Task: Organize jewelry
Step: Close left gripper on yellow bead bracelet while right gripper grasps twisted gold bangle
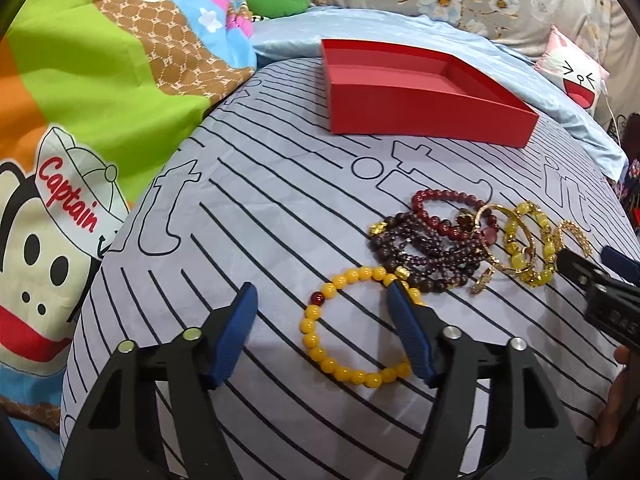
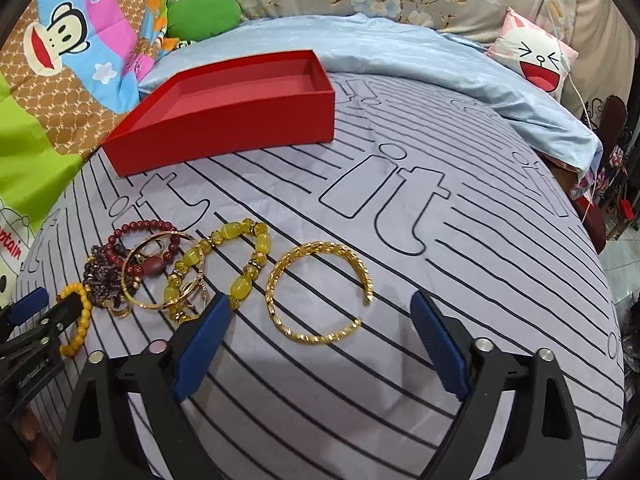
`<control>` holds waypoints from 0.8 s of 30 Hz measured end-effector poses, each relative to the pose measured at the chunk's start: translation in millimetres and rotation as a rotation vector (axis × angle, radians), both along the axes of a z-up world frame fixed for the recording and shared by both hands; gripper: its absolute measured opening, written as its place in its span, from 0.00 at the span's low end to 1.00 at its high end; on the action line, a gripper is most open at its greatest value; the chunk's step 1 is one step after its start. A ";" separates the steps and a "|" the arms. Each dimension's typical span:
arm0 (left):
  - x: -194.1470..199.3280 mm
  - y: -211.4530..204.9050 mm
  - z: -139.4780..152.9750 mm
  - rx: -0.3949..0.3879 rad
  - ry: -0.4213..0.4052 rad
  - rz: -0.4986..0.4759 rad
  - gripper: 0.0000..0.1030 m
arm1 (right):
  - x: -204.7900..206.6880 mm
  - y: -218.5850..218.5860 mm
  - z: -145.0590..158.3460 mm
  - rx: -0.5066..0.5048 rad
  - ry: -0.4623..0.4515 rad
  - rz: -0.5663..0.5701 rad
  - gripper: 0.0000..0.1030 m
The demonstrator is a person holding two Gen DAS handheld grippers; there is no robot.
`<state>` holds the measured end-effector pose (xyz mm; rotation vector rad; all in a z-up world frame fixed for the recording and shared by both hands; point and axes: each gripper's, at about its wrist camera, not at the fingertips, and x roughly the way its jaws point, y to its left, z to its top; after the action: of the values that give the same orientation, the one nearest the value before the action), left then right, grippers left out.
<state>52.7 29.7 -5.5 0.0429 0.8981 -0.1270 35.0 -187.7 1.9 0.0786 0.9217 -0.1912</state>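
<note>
An open red box (image 1: 424, 92) lies empty at the far side of the striped bed sheet; it also shows in the right wrist view (image 2: 224, 120). My left gripper (image 1: 322, 292) is open, its jaws straddling the left part of a yellow bead bracelet (image 1: 344, 332) lying flat. My right gripper (image 2: 320, 300) is open around a gold cuff bangle (image 2: 320, 292) on the sheet. A pile of dark red and purple bead bracelets (image 1: 432, 240), a yellow stone bracelet (image 2: 248, 256) and gold rings (image 2: 160, 276) lies between the grippers.
A cartoon monkey blanket (image 1: 80, 120) lies to the left, a green cushion (image 2: 204, 12) and a light blue blanket (image 2: 400, 52) behind the box. A cartoon face pillow (image 2: 532, 56) sits far right. The bed edge drops off at the right (image 2: 600, 248).
</note>
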 end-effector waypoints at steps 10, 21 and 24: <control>-4.0 -8.4 2.7 -0.009 -0.013 -0.055 0.30 | 5.1 1.0 -0.4 0.019 -0.012 0.016 0.53; -6.8 -3.7 6.1 -0.058 0.032 -0.060 0.08 | -10.5 -1.2 11.2 0.044 -0.039 0.016 0.53; -10.9 -1.2 6.7 -0.067 0.036 -0.057 0.07 | -15.4 0.5 16.7 0.046 -0.053 0.021 0.53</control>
<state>41.8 28.5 1.3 0.0037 0.9283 -0.2111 19.6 -187.2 18.7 0.1159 0.8738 -0.1483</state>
